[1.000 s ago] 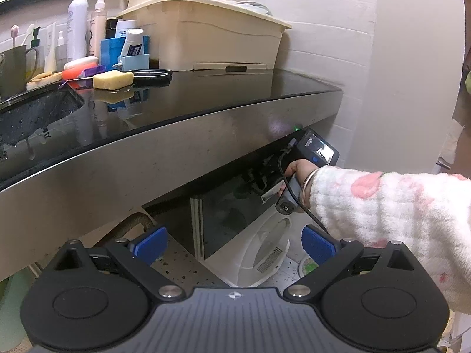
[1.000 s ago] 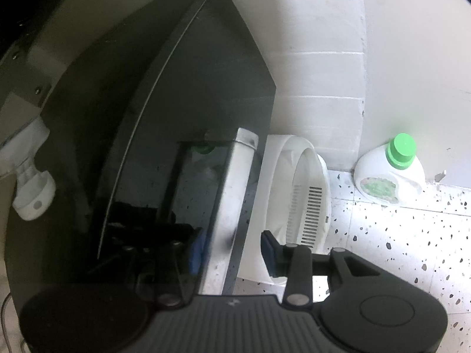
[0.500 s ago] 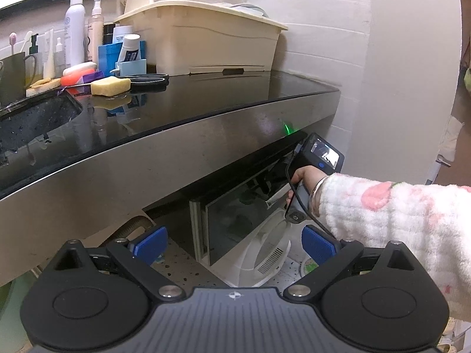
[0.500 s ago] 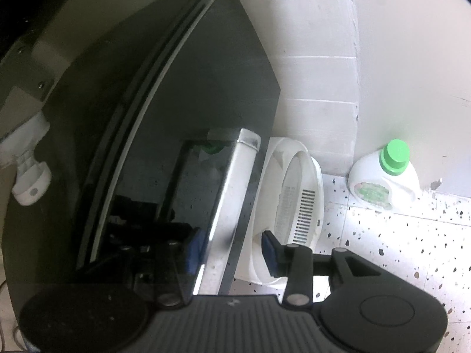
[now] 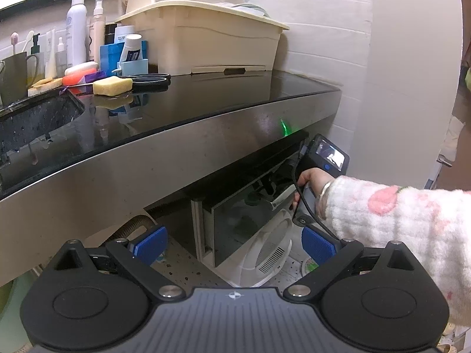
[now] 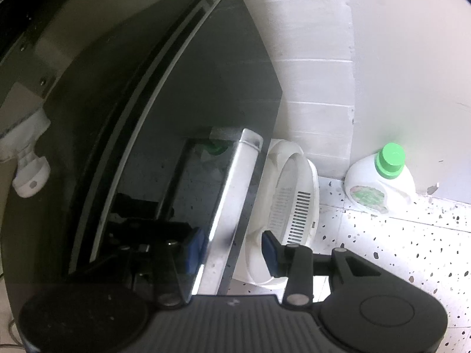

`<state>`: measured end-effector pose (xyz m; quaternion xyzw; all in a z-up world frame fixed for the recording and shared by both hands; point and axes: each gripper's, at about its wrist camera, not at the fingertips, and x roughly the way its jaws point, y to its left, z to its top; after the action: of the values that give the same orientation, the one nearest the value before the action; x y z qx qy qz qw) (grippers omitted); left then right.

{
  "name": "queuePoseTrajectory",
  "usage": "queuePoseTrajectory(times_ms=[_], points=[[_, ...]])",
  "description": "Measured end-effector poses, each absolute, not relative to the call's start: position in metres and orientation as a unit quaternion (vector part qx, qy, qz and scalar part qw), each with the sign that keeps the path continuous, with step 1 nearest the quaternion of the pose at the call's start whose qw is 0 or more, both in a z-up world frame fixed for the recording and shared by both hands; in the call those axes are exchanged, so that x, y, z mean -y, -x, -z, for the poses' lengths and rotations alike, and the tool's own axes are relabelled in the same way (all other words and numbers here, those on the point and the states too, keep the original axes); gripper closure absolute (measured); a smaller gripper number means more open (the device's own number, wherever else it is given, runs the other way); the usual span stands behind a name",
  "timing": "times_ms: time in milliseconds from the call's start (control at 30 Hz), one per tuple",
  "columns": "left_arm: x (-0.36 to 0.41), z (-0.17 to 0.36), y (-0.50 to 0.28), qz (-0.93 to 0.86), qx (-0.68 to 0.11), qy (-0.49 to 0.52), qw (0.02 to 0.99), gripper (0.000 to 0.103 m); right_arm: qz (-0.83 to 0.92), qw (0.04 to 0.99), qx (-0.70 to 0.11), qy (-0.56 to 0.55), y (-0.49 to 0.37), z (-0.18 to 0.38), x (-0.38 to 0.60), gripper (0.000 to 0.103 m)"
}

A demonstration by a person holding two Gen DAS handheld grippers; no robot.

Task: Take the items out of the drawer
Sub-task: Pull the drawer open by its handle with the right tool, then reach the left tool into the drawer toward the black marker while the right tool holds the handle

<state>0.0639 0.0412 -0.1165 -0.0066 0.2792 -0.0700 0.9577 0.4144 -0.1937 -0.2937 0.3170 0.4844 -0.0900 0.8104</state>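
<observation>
A dark glass-fronted drawer [image 5: 244,223] hangs under the black counter [image 5: 182,108]. It stands pulled out a little, and its inside is hidden. My right gripper [image 6: 232,248] straddles the drawer's silver handle bar [image 6: 232,197], one blue pad on each side, with gaps showing. In the left wrist view the right gripper [image 5: 282,188] sits at the handle bar [image 5: 282,198], held by a hand in a fluffy white sleeve [image 5: 397,214]. My left gripper [image 5: 234,242] is open and empty, hanging back in front of the counter.
A white fan-like appliance [image 6: 291,203] leans on the speckled floor beside the drawer. A white bottle with a green cap [image 6: 379,185] stands by the wall. On the counter are a beige bin [image 5: 206,41], sponge [image 5: 112,85], scissors [image 5: 150,79], bottles and a sink [image 5: 32,114].
The drawer front has slid outward with my right gripper at its handle; a gap has opened under the counter. The left gripper has barely moved.
</observation>
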Motion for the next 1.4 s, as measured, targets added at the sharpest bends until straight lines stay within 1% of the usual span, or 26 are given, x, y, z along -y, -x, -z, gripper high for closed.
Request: queuePoseTrajectory(times_ms=[300,400,500,567,633,967,1200,1400], points=[[-0.038,0.111,-0.058,0.079,-0.266,0.015,0.96,0.004,0.09,0.8,-0.486,-0.341,-0.37,0.294,0.237,0.063],[-0.034,0.109,-0.054,0.084,-0.261,0.014,0.962,0.004,0.089,0.801,-0.484,-0.341,-0.356,0.293,0.248,0.065],[-0.031,0.106,-0.051,0.086,-0.258,0.01,0.962,0.004,0.088,0.802,-0.484,-0.34,-0.345,0.291,0.257,0.073],[-0.028,0.104,-0.049,0.086,-0.256,0.007,0.963,0.004,0.086,0.802,-0.485,-0.338,-0.34,0.289,0.26,0.081],[-0.026,0.102,-0.048,0.085,-0.256,0.004,0.963,0.004,0.086,0.802,-0.485,-0.337,-0.335,0.288,0.264,0.083],[-0.018,0.101,-0.053,0.097,-0.253,0.0,0.962,0.004,0.084,0.809,-0.48,-0.329,-0.307,0.286,0.284,0.083],[-0.012,0.105,-0.057,0.115,-0.268,0.01,0.957,0.004,0.081,0.814,-0.478,-0.32,-0.295,0.281,0.291,0.082],[-0.004,0.109,-0.057,0.116,-0.273,0.0,0.955,0.004,0.08,0.821,-0.473,-0.309,-0.29,0.278,0.29,0.082]])
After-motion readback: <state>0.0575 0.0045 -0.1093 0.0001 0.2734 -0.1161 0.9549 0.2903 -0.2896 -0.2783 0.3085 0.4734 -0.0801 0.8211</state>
